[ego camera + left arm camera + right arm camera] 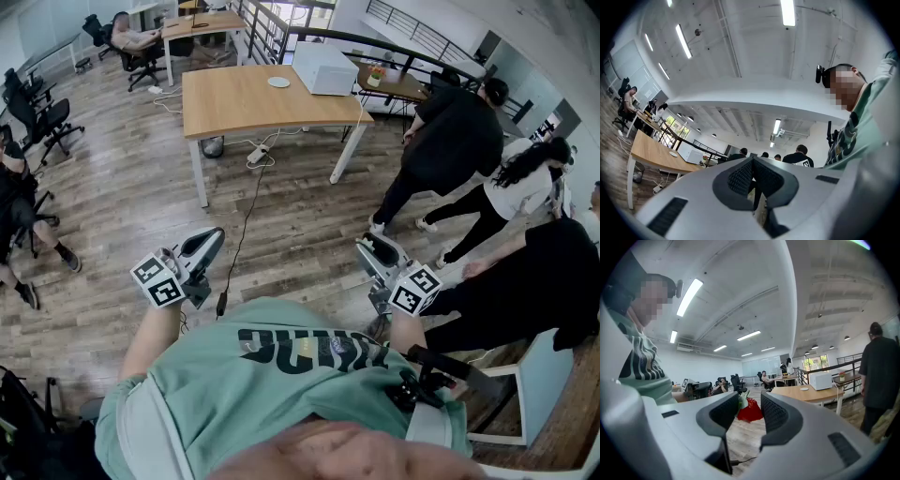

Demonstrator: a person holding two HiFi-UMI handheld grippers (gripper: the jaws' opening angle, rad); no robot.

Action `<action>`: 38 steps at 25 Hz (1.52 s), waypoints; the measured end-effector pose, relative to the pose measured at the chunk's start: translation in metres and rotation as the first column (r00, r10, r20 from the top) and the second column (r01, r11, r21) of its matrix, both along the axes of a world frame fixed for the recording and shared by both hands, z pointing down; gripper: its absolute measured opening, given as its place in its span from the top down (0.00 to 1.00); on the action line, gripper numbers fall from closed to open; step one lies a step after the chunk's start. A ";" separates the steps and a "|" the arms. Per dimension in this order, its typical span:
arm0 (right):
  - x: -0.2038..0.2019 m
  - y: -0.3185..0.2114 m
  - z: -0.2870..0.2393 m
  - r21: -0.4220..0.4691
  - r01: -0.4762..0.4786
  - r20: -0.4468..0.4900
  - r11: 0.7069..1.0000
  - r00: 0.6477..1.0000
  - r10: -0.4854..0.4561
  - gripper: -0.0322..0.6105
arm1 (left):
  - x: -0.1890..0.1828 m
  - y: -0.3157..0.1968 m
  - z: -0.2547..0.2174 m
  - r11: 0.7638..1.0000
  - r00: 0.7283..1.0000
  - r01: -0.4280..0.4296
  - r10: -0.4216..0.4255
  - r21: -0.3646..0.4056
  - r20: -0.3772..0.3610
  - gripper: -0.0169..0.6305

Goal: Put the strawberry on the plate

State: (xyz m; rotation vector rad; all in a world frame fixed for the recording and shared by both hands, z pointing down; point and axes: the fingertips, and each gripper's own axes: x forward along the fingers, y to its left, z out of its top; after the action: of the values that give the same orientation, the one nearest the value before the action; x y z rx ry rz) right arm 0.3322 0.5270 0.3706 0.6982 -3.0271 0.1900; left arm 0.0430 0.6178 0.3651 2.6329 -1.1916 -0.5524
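In the right gripper view, the right gripper [750, 404] pinches a red strawberry [751, 411] with green leaves between its pads, in the air above the wood floor [743, 439]. The left gripper [752, 161] has its jaw tips pressed together on nothing. In the head view the left gripper sits at 8 o'clock and the right at 4 o'clock. The white plate [278, 82] lies on the wooden table [234, 108] at 12 o'clock, well apart from the strawberry. A white box-shaped appliance [323, 67] stands at the plate's 3 o'clock.
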 end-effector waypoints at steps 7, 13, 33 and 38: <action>-0.002 -0.002 0.000 -0.001 0.007 0.000 1.000 1.000 -0.007 0.70 | -0.001 -0.002 0.001 1.000 1.000 -0.001 0.001 -0.004 -0.002 0.97; -0.003 -0.001 -0.002 -0.003 0.011 0.006 1.000 1.000 -0.011 0.70 | 0.001 -0.002 0.001 1.000 1.000 0.000 0.000 -0.004 -0.002 0.97; 0.028 -0.006 -0.008 -0.025 0.062 0.066 0.998 0.996 -0.060 0.70 | 0.040 -0.019 -0.007 1.000 0.999 -0.028 0.028 0.001 0.027 0.97; 0.061 -0.003 -0.010 -0.026 0.048 0.082 0.999 0.996 -0.046 0.70 | 0.073 -0.021 -0.013 0.999 0.998 -0.054 0.053 0.002 0.042 0.97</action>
State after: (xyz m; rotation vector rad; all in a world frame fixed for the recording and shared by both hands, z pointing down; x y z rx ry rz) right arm 0.3937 0.5237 0.3610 0.6321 -3.1080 0.2653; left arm 0.1164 0.5971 0.3521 2.6830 -1.1288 -0.4929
